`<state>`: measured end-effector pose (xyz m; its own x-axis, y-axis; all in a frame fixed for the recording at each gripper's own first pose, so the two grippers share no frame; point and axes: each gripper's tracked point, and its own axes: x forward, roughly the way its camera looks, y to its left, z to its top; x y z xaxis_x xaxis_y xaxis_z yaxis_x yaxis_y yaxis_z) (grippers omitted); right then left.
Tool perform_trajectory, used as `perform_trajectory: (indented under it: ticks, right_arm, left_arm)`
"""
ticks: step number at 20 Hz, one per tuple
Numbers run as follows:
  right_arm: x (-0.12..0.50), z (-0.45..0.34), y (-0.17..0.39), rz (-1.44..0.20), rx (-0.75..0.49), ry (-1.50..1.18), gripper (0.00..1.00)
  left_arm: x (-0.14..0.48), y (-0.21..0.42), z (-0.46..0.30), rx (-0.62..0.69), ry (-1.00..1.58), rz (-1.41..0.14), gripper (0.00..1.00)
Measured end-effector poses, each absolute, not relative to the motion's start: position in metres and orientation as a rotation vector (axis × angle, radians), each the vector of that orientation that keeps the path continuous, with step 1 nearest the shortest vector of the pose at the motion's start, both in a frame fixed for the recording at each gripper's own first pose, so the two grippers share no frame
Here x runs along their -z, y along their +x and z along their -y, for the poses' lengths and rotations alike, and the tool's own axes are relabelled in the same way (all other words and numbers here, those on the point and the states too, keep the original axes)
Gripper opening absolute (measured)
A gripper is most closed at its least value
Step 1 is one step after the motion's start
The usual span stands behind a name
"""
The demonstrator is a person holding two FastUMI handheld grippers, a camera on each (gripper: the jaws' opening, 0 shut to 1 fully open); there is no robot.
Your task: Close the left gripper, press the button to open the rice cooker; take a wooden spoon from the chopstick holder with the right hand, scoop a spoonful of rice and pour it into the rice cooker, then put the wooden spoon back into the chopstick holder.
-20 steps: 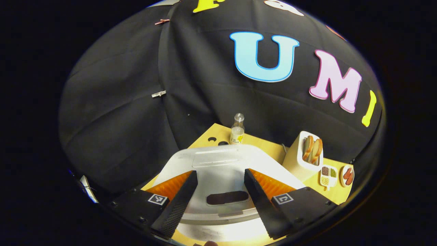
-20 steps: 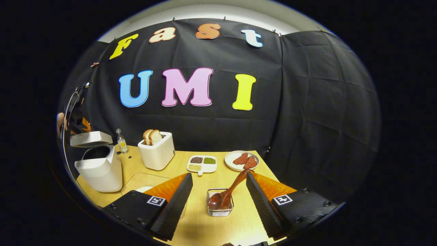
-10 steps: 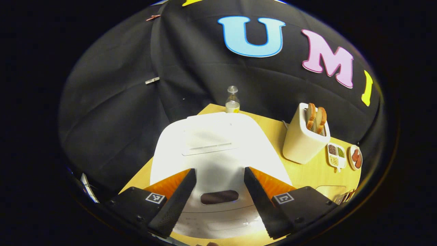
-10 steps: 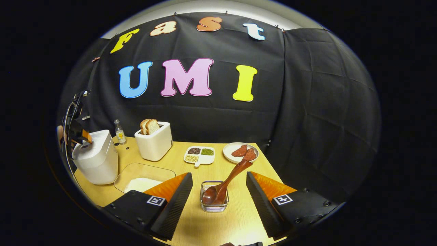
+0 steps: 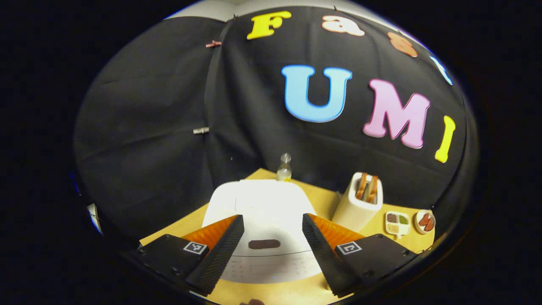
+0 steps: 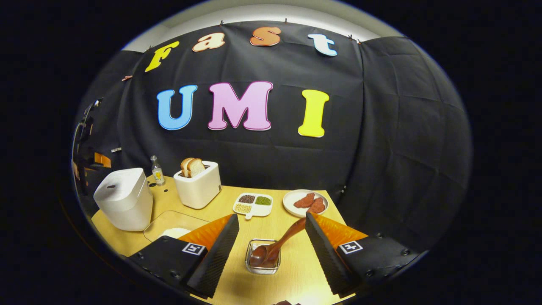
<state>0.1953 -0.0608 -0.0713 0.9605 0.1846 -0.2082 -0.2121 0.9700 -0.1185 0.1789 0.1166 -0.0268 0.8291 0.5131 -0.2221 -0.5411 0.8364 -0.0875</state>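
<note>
The white rice cooker [image 5: 262,203] stands with its lid down, and its dark oval button [image 5: 264,244] shows between my left gripper's fingers. My left gripper [image 5: 273,217] hovers open above the cooker's front, touching nothing. In the right gripper view the cooker [image 6: 123,199] stands at the table's left end. The wooden spoon [image 6: 279,245] leans bowl-down in the small clear chopstick holder [image 6: 262,263]. My right gripper [image 6: 271,216] is open just short of the holder, the spoon's handle near its right finger. A clear tray with rice [image 6: 171,226] lies left of it.
A white toaster with bread [image 6: 198,186] stands behind the tray, with a small bottle [image 6: 157,170] at the back left. A divided dish of beans [image 6: 253,204] and a plate of meat slices [image 6: 302,201] lie at the back right. Black cloth walls surround the table.
The cooker's lid, raised a second ago, is now down. My left gripper has pulled up and back from the lid. My right gripper shifted slightly; the spoon stays in the holder.
</note>
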Motion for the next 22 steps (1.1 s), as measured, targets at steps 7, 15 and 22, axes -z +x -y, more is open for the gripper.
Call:
perform_trajectory:
  ticks: [7,15,22]
  right_arm:
    - [-0.011,0.033,0.207,-0.023,-0.256,-0.137,0.98]
    - [-0.009,0.053,0.096,-0.041,-0.112,-0.171,0.98]
    - [0.012,0.046,0.041,-0.091,-0.068,-0.063,0.98]
  left_arm:
    - [-0.04,0.106,-0.024,-0.444,-0.15,-0.05,0.95]
    - [-0.032,0.035,0.009,-0.322,-0.082,-0.086,0.95]
    - [-0.008,0.0,0.01,-0.247,0.01,-0.118,0.95]
